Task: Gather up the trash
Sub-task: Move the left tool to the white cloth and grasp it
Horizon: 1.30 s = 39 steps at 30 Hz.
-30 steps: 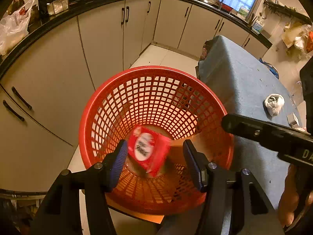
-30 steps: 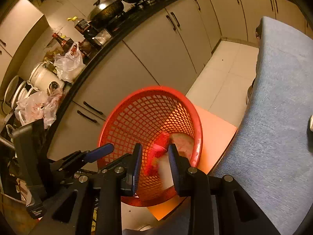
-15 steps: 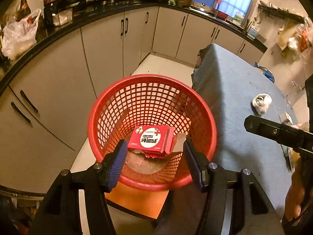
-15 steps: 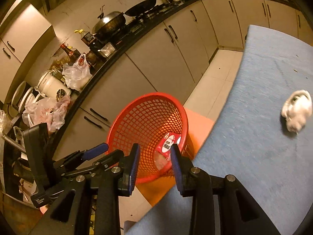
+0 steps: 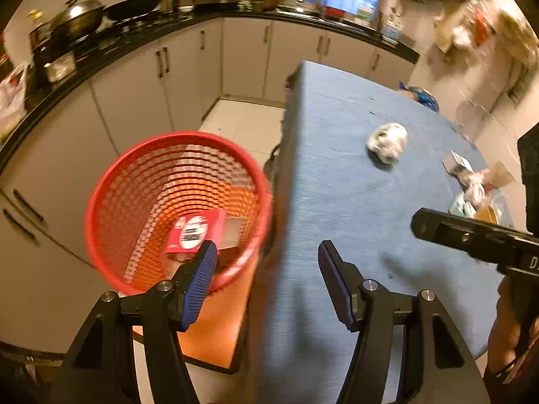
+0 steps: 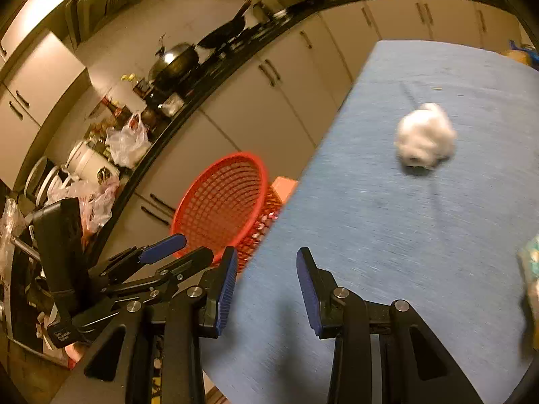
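The left gripper (image 5: 264,266) stands with its blue-padded jaws wide apart and nothing between them, poised over the near edge of the blue cloth-covered table (image 5: 337,202), with its left finger above the round red plastic mesh basket (image 5: 101,202). That basket sits on an orange square board (image 5: 215,333) on the floor, just beside the table's edge and near the cream kitchen cabinets (image 5: 141,91). Inside the basket lies a flat red carton with a white round label (image 5: 197,232), resting against the mesh at the bottom. The right gripper (image 6: 264,281) is likewise spread wide and empty, above the table's near edge. On the cloth, well ahead of both grippers, rests a crumpled white paper wad (image 6: 424,136). Farther to the right, at the table's far side, a blurred heap of mixed wrappers and small cartons (image 5: 475,185) lies on the cloth.
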{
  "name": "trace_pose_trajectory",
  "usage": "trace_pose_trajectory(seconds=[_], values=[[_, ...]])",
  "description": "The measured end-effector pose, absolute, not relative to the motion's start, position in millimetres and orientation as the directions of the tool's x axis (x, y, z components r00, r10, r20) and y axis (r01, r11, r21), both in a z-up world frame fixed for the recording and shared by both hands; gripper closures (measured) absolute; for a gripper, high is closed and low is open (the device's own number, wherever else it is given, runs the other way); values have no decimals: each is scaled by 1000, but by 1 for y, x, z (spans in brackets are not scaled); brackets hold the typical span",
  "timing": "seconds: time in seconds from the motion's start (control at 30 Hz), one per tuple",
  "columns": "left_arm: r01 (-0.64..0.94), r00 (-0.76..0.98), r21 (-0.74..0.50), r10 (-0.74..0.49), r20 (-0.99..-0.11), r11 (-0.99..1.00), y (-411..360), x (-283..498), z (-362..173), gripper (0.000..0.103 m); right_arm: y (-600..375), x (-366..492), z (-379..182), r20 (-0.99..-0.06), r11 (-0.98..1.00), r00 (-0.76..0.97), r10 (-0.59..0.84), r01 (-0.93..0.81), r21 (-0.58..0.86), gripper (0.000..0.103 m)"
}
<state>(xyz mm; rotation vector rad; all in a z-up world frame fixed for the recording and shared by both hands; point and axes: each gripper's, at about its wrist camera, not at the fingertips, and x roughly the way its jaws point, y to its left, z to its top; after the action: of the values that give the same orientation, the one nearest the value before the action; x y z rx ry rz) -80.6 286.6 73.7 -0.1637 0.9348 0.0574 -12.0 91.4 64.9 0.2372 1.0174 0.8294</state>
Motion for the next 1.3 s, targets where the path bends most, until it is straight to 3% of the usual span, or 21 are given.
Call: trace_pose_trajectory(seconds=[0.47, 0.8, 1.13, 1.2, 1.23, 1.3], values=[[45, 554, -81, -92, -828, 996, 182, -33, 68, 41, -74, -28, 80, -600, 757, 464, 652, -349, 552, 63], [19, 559, -38, -42, -828, 999, 147, 53, 70, 41, -178, -39, 101, -560, 815, 635, 533, -205, 542, 63], [-10, 513, -109, -89, -854, 994, 135, 132, 47, 41, -234, -34, 87, -577, 820, 666, 474, -94, 565, 63], [2, 507, -98, -86, -858, 995, 132, 138, 43, 51, -238, -30, 82, -589, 822, 661, 464, -75, 564, 63], [13, 503, -94, -88, -860, 995, 127, 141, 39, 64, -240, -27, 79, -597, 824, 656, 462, -69, 562, 63], [18, 521, -69, -68, -851, 997, 124, 138, 38, 67, -237, -21, 75, -616, 835, 644, 453, -65, 546, 63]])
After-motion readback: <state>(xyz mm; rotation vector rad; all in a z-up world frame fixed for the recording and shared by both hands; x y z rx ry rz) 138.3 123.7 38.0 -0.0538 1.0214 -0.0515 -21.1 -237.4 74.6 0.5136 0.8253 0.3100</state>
